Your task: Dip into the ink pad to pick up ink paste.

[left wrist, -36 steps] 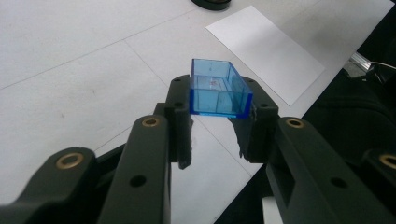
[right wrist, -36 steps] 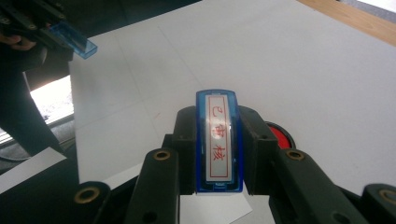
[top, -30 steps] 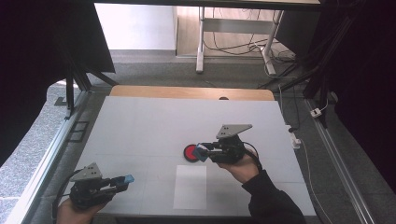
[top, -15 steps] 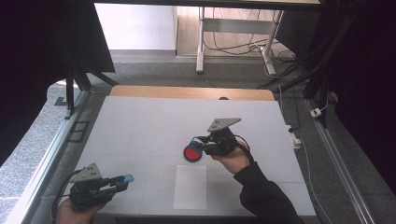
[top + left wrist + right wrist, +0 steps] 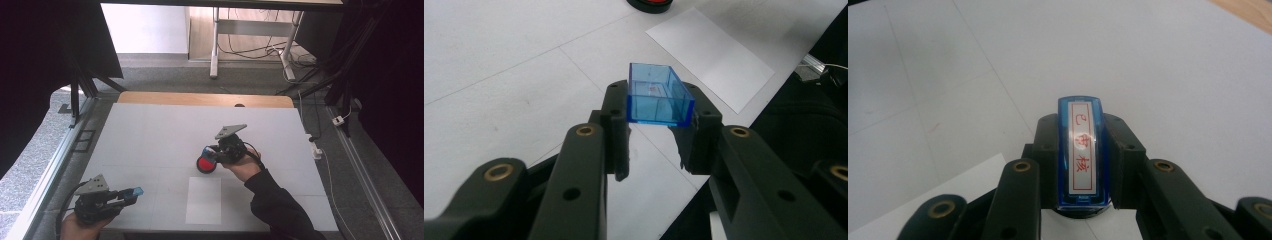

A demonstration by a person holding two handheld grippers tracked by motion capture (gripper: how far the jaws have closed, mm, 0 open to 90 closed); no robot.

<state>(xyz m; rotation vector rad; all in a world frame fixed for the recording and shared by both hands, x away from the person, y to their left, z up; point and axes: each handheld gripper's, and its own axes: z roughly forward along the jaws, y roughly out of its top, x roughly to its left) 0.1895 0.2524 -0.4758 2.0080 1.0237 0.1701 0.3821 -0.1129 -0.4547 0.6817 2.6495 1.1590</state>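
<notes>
Blue plastic stamp with a white label of red characters (image 5: 1082, 160): clamped on edge between the jaws of the right gripper (image 5: 216, 154), over the middle of the tabletop, directly above the round red ink pad in a black case (image 5: 206, 164). In the right gripper view the stamp hid nearly all of the pad; whether the two touched could not be told.

Clear blue plastic rectangular cap (image 5: 658, 95): clamped between the jaws of the left gripper (image 5: 131, 194), open side up, near the front left corner of the tabletop, well apart from the stamp.

White sheet of paper (image 5: 204, 200): flat near the front edge, between the grippers.

White tabletop (image 5: 150, 130): front edge partly covered by a dark sleeve (image 5: 272, 207). Left hand (image 5: 80, 227) cut off by the frame's bottom.
</notes>
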